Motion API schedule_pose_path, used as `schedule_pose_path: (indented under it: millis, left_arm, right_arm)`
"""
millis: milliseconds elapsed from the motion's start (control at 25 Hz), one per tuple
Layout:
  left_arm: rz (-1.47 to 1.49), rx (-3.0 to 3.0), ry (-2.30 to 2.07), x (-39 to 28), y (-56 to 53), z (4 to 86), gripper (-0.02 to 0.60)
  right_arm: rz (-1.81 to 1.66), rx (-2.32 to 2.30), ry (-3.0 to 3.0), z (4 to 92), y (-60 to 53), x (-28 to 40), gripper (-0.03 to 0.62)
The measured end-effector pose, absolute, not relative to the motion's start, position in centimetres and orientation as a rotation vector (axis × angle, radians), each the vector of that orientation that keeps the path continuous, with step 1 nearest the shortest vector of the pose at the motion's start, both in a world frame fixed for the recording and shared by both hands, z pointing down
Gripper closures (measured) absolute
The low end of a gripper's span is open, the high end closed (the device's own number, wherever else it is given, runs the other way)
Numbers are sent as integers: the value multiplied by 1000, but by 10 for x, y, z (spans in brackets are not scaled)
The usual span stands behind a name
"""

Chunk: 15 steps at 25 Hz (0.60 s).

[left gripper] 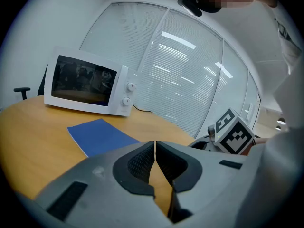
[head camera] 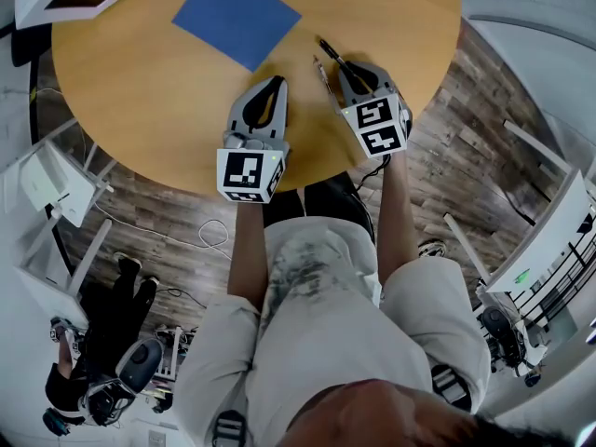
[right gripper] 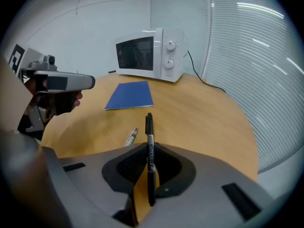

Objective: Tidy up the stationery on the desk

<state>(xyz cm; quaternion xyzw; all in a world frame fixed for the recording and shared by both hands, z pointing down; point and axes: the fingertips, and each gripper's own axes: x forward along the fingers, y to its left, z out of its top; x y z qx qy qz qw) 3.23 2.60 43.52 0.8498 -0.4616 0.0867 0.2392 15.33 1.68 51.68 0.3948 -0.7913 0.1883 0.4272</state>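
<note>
Two grippers hover over the near edge of a round table (head camera: pixel 140 91). The right gripper (head camera: pixel 358 74) (right gripper: pixel 149 148) is clenched on a black marker (head camera: pixel 335 56) (right gripper: pixel 149 127). The marker's long axis runs along the jaws' own line, so much of its length sticks out past the fingertips, pointing away from the person toward a blue notebook (head camera: pixel 237 17) (right gripper: pixel 130 95) and a microwave (right gripper: pixel 149 53) beyond. Just left of that gripper a pen (head camera: pixel 322 74) (right gripper: pixel 130 137) lies flat on the table. It points much the same way as the marker, slanting slightly toward it, and is partly hidden by the jaw. The left gripper (head camera: pixel 273 87) (left gripper: pixel 155 144) is closed with its jaws meeting at the tips and nothing between them, aimed across the table with the notebook (left gripper: pixel 102 136) ahead.
</note>
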Motion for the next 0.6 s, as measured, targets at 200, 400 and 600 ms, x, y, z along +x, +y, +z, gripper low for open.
schedule_pose_path:
  millis: [200,400,600]
  left_arm:
    - [245,2329,-1258,39,35,437,565]
    - [250,2328,-1260,44,42,438,565]
    - [254,2321,-1272,45,47,439,565]
  right_arm:
    - [527,1016,-1930,527,31,159,497]
    - [530,990,-1919,531,40,157,496]
    - [534,968,-1959,528,47,154,474]
